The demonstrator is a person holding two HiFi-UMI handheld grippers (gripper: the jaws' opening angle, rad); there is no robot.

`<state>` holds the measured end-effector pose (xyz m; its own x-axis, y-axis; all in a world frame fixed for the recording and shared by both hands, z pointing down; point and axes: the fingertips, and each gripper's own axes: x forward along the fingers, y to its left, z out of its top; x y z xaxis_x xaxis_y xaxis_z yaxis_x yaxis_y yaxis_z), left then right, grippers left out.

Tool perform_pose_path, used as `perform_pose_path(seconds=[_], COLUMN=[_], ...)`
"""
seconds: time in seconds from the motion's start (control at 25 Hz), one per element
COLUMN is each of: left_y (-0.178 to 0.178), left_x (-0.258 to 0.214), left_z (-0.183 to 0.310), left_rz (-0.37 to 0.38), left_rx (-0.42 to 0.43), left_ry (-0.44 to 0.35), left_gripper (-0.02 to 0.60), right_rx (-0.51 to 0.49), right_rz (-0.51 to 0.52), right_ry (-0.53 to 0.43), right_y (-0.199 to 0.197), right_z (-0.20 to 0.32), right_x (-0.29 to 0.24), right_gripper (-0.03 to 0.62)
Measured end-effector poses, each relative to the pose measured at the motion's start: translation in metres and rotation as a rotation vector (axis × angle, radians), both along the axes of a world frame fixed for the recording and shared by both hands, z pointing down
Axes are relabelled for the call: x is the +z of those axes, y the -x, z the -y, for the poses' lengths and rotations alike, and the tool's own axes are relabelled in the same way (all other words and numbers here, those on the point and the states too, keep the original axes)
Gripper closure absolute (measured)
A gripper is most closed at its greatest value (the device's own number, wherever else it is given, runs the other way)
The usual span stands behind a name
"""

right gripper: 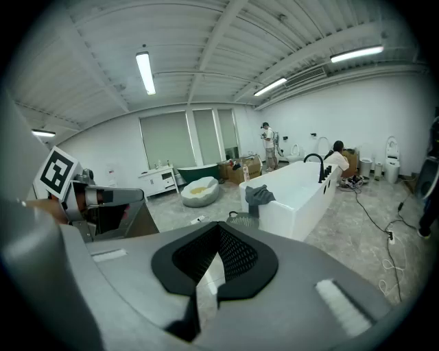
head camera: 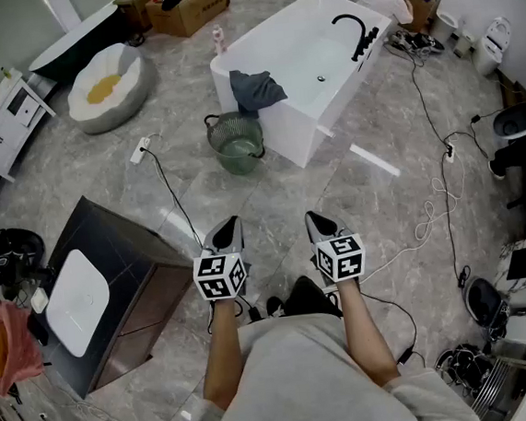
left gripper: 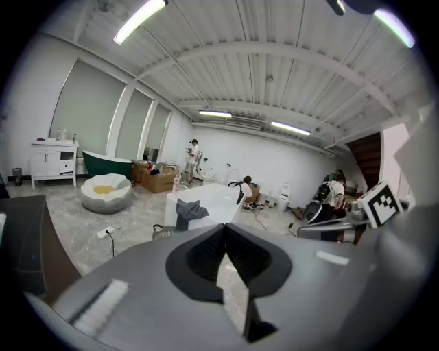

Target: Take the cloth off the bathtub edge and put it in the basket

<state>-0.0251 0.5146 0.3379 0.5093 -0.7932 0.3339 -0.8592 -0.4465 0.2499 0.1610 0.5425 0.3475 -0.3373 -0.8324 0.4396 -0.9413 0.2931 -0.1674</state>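
Well ahead, cloth [head camera: 256,90] hangs over the tub [head camera: 285,127] corner edge, basket [head camera: 236,144] on the floor just below it. Left gripper [head camera: 231,225] and right gripper [head camera: 315,220] both closed, empty, well apart from it; left slightly nearer.

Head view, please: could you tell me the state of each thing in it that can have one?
Bathtub: standing on the floor, no water visible inside.
Cloth: draped over the bathtub edge, not yet taken.
Basket: upright on the floor beside the bathtub, no cloth in it.
Left tongs: shut, empty.
Right tongs: shut, empty.
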Motion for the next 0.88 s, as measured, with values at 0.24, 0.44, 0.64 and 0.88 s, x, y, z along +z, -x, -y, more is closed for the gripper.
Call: perform_pose_path(seconds=[0.24, 0.44, 0.64, 0.88], left_y=[0.001, 0.005, 0.024, 0.007], left_x=[0.008, 0.006, 0.018, 0.023], left_z=[0.002, 0.003, 0.012, 0.051], left_rz=[0.004, 0.002, 0.037, 0.024], left_rx=[-0.017, -0.047, -0.137, -0.062], left_ry=[0.024, -0.008, 0.004, 0.03], left_gripper=[0.523, 0.523, 0.525, 0.524], right_rx=[0.018, 0.082, 0.062, -0.006], right_rz=[0.002, 0.107, 0.129, 0.126], right_ry=[-0.051, -0.03, 0.002, 0.043], right_y=[0.002, -0.01, -0.015, -0.013], right_z=[-0.003, -0.004, 0.003, 0.046], right_x=[-0.007, -0.002, 0.018, 0.035], right_gripper=[0.592, 0.592, 0.592, 0.592])
